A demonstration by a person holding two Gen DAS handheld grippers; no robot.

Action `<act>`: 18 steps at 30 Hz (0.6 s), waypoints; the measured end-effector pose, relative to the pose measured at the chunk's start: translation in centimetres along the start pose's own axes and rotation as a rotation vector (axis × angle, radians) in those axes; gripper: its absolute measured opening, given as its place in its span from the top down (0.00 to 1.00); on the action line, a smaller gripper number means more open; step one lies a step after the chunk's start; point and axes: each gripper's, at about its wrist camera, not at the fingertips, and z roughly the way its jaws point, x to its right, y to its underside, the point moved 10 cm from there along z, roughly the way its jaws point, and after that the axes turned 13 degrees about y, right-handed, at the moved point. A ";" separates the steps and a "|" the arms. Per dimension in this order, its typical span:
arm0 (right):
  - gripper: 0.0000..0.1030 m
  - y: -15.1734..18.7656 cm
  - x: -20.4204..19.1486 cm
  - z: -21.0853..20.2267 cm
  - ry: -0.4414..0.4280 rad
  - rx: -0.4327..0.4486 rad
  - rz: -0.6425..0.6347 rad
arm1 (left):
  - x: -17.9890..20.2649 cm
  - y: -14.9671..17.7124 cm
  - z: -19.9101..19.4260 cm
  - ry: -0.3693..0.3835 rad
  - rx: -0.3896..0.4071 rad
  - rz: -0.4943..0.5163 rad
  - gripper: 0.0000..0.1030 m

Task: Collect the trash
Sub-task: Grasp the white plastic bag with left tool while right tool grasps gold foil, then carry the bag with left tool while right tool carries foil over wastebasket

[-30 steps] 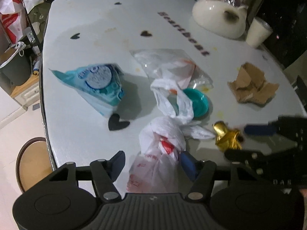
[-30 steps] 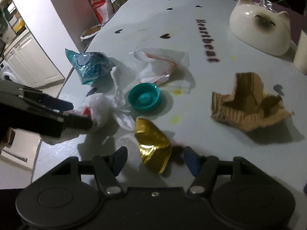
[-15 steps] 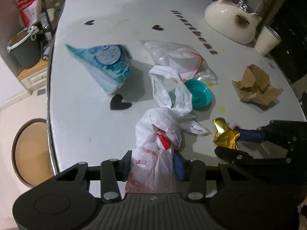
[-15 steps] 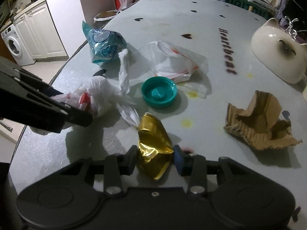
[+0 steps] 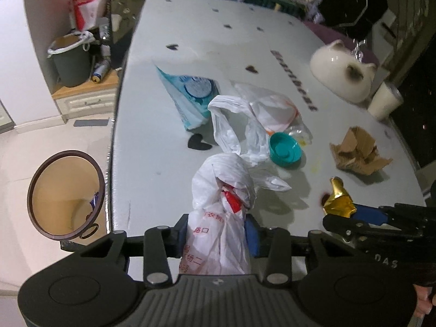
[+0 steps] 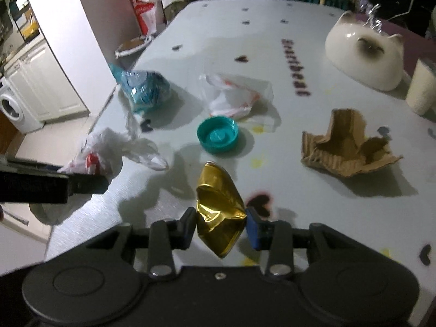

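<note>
Left gripper [image 5: 216, 234] fingers pinched on the knotted white plastic bag [image 5: 222, 190], jaws pressing its printed lower body from both sides; right gripper [image 6: 220, 227] fingers clamped on the crumpled gold foil wrapper [image 6: 219, 207], pads at its flanks. Both sets of jaws have just closed in, with the trash between them

Handling, as judged: bag is soft, light, slithery film, compresses under the pads; best held at the bunched waist near the knot, where layers stack. Foil is stiff-crinkly, featherweight, deforms and stays; a hold across the thick fold looks secure

Near to far, left wrist view: bag at 6 o'clock; foil at 4 o'clock in the other gripper; open brown bin [image 5: 65, 194] on the floor at 9 o'clock, off the table [image 5: 152, 169] edge; teal lid [image 5: 284, 150] past the bag's loose handles; torn cardboard [image 5: 357, 151] at 3 o'clock; blue-white wrapper [image 5: 190, 95] at 12 o'clock; clear plastic bag [image 5: 268, 106] beside it; cat-shaped ceramic [image 5: 343, 73] and cup [image 5: 385, 100] far at 2 o'clock

Versus a second back: both pieces lay on the table between open fingers; now gripped, lifted slightly; bin has swung into view
</note>
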 end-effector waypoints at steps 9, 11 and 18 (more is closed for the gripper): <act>0.61 -1.3 0.1 -4.7 0.006 0.093 0.036 | 0.0 0.5 -4.5 -0.033 0.106 -0.031 0.59; 0.61 -1.5 -0.1 -5.4 0.007 0.108 0.040 | 0.0 0.8 -5.5 -0.042 0.126 -0.029 0.59; 0.61 -1.8 -1.1 -7.7 -0.003 0.152 0.037 | -0.1 1.6 -8.7 -0.071 0.165 -0.025 0.59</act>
